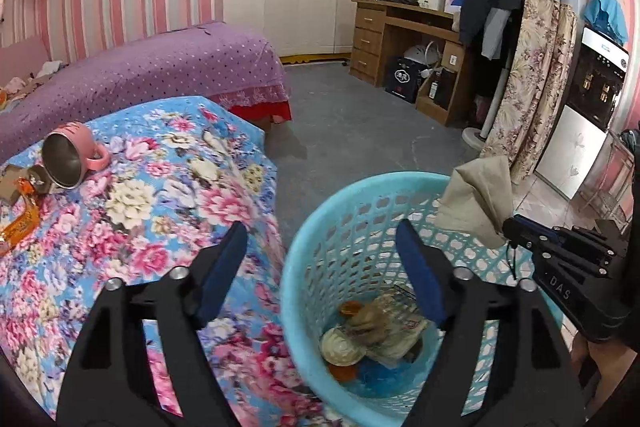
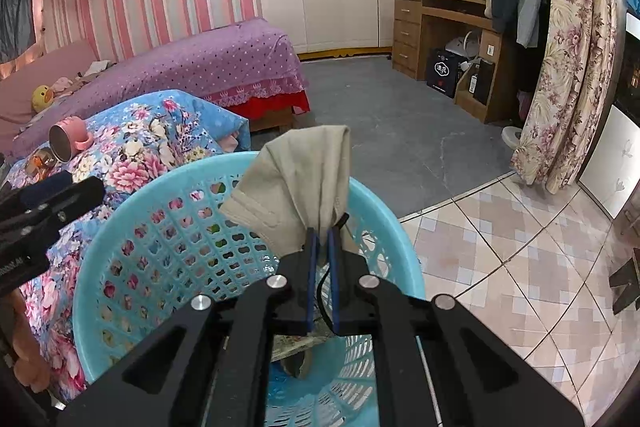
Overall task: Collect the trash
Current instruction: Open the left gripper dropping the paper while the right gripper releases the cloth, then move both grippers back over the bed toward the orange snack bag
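- While the collecting was well under way, a table under a blue flowered cloth (image 1: 160, 187) filled the left of the scene, and a pink mug (image 1: 74, 155) lay tipped on its side near its far left edge.
- Just beside the mug sat an orange wrapper (image 1: 22, 223) and some brown scraps, seemingly trash not yet gathered.
- Nearer the middle, the left gripper (image 1: 324, 275) hovered with its blue-padded jaws spread wide and nothing between them, one finger over the cloth and the other over the basket.
- Below it stood a light blue lattice basket (image 1: 360, 211), touching the table's edge, with wrappers and round lids already lying at its bottom.
- To the right, the right gripper (image 2: 322, 239) was pinched almost closed on a corner of a crumpled beige cloth (image 2: 304, 179), held up above the basket's far rim.
- Judging by this, the step in hand was dropping the beige piece into the basket.
- Next, the right jaws would need to part over the opening, while the empty left gripper would need to return to the litter by the mug.
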`<state>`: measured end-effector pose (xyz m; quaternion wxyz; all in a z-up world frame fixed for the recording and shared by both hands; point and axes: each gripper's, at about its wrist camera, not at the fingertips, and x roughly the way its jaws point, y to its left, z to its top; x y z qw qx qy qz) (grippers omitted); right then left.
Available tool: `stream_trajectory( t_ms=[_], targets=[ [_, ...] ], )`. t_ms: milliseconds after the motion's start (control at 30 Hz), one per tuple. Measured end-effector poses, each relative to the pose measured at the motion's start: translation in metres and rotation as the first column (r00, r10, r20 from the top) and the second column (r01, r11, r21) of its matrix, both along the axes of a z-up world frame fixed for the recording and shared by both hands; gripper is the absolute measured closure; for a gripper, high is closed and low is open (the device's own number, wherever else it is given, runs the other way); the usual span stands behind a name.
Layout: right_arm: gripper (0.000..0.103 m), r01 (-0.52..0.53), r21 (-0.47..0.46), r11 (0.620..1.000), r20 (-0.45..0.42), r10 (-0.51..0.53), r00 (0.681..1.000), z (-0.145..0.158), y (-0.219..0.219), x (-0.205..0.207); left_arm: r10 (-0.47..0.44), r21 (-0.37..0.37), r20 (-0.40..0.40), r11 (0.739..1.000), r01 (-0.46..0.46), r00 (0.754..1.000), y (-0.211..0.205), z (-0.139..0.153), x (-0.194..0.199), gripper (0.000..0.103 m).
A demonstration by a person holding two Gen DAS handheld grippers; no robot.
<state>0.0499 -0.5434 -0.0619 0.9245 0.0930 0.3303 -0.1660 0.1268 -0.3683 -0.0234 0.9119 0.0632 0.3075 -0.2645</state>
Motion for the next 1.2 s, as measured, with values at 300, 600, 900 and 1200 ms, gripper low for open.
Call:
stream_trajectory(
  t_ms=[300, 600, 900, 1200],
  targets=[
    [0.036, 0.043, -0.045, 0.998, 0.016, -0.043, 0.999, 0.005, 0.009, 0.003, 0.109, -0.003, 0.014, 0.994, -0.109, 0.994, 0.049, 0.008, 0.018, 0.013],
    [0.006, 0.072, -0.078, 0.994, 0.083, -0.066, 0.994, 0.023, 0.032, 0.008, 0.201, -0.013, 0.021, 0.980, -0.201, 0.979, 0.104, 0.017, 0.030, 0.010],
    [0.005, 0.029, -0.150, 0.988, 0.060, -0.021, 0.998, 0.036, 0.078, 0.031, 0.275, -0.002, 0.024, 0.961, -0.275, 0.961, 0.161, 0.019, 0.035, 0.008],
    [0.005, 0.010, -0.137, 0.991, 0.110, 0.005, 0.994, 0.056, 0.114, 0.042, 0.324, 0.016, 0.072, 0.945, -0.326, 0.943, 0.235, 0.031, 0.041, 0.006]
  ],
)
